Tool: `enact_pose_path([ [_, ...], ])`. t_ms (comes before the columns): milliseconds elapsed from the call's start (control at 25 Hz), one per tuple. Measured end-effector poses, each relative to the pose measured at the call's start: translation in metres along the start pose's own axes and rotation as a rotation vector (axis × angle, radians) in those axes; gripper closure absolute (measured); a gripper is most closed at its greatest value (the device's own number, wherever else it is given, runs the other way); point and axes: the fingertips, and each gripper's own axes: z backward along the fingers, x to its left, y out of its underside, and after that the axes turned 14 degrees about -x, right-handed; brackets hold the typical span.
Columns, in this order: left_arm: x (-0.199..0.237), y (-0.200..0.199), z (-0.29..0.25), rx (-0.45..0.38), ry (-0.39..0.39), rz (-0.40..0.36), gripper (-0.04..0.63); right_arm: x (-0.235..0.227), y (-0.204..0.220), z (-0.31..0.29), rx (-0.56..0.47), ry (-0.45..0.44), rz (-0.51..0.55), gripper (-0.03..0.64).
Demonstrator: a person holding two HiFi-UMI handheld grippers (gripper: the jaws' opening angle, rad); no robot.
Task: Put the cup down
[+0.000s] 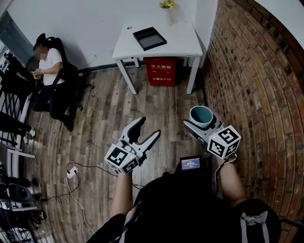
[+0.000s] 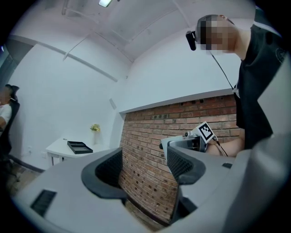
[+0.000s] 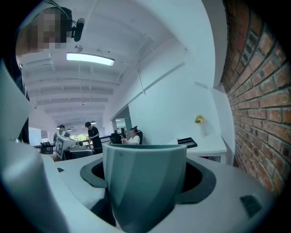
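A teal cup (image 1: 201, 116) stands upright between the jaws of my right gripper (image 1: 198, 124), which is shut on it and holds it in the air next to the brick wall. In the right gripper view the cup (image 3: 144, 182) fills the space between the two dark pads. My left gripper (image 1: 143, 131) hovers above the wooden floor at the centre, open with nothing between its fingers. In the left gripper view its jaws (image 2: 144, 169) frame only the brick wall, and the right gripper's marker cube (image 2: 205, 132) shows beyond.
A white table (image 1: 175, 45) stands ahead by the wall, bearing a black tray (image 1: 149, 38) and a small vase of flowers (image 1: 167, 5). A red box (image 1: 160, 71) sits under it. A person sits at the left (image 1: 47, 66). The brick wall (image 1: 266, 85) runs along the right.
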Motion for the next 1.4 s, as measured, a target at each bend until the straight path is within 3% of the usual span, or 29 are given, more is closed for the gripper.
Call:
enact_pose_path([
  [240,0.031,0.006,-0.008,0.003,-0.025,0.012,0.282,-0.015,0.01,-0.028,0.013,-0.011,-0.012,0.213],
  [440,0.073,0.023,-0.036,0.026,-0.046,0.018,0.282,-0.056,0.022,-0.067,0.015,-0.02,-0.036,0.213],
  [720,0.166,0.021,-0.125,0.044,-0.065,-0.013,0.282,-0.145,0.013,-0.159,-0.003,-0.039,-0.06,0.213],
  [960,0.23,0.008,-0.214,0.03,-0.042,-0.046,0.282,-0.226,-0.02,-0.224,-0.036,-0.04,-0.057,0.213],
  [1400,0.303,0.023,-0.284,0.045,-0.07,-0.029,0.282,-0.293,-0.012,-0.292,0.007,-0.067,-0.075,0.213],
])
